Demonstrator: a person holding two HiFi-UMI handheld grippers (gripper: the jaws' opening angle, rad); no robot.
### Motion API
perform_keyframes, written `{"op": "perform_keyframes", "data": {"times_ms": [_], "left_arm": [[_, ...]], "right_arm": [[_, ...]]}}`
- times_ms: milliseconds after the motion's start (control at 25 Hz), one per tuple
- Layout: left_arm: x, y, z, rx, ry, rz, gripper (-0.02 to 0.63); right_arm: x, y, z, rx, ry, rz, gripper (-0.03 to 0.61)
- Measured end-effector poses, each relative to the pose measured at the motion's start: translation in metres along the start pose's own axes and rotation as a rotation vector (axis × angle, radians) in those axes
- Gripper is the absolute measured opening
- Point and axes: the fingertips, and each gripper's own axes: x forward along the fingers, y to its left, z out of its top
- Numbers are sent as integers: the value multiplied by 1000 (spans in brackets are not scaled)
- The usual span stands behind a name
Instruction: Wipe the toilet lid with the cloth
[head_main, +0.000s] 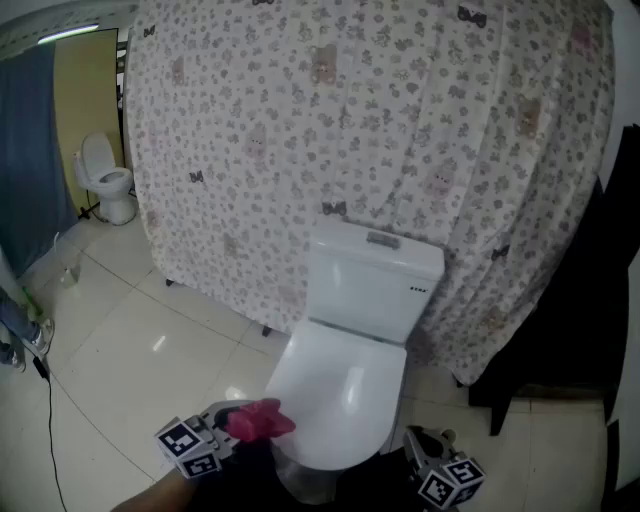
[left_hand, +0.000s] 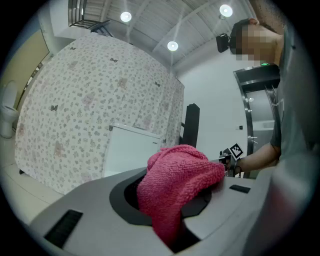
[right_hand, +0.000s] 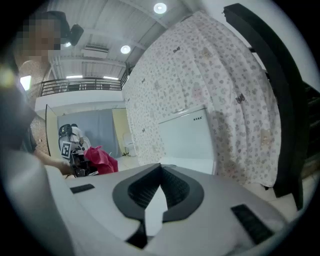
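A white toilet stands in the middle of the head view, its lid (head_main: 340, 385) down and its tank (head_main: 375, 280) behind. My left gripper (head_main: 240, 422) is low at the lid's front left corner, shut on a bunched pink cloth (head_main: 260, 420). In the left gripper view the cloth (left_hand: 175, 187) fills the left gripper (left_hand: 175, 175) and droops over its near side. My right gripper (head_main: 428, 442) is at the bottom right, just off the bowl's front right. In its own view the right gripper (right_hand: 160, 167) has its tips together and holds nothing. From there the cloth (right_hand: 100, 159) shows at far left.
A floral curtain (head_main: 350, 130) hangs right behind the tank. Dark furniture (head_main: 560, 380) stands at the right. A second toilet (head_main: 105, 180) is far off at the left, past a tiled floor (head_main: 150, 340) with a cable (head_main: 50, 410).
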Motion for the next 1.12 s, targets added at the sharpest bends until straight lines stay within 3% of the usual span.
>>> {"op": "perform_keyframes", "data": {"times_ms": [240, 440, 720, 960, 1120], "left_arm": [[10, -6, 38, 76, -32, -2, 77], [15, -6, 77, 42, -99, 21, 77], [19, -9, 128, 64, -182, 31, 77], [25, -10, 148, 94, -187, 60, 77], [29, -5, 141, 88, -165, 83, 77]], "right_arm": [[3, 26, 40, -39, -35, 50, 4], [-1, 34, 84, -74, -61, 56, 5], [-7, 46, 139, -118, -147, 82, 3], [-4, 44, 155, -123, -162, 71, 3], [-2, 39, 146, -119, -139, 64, 5]]}}
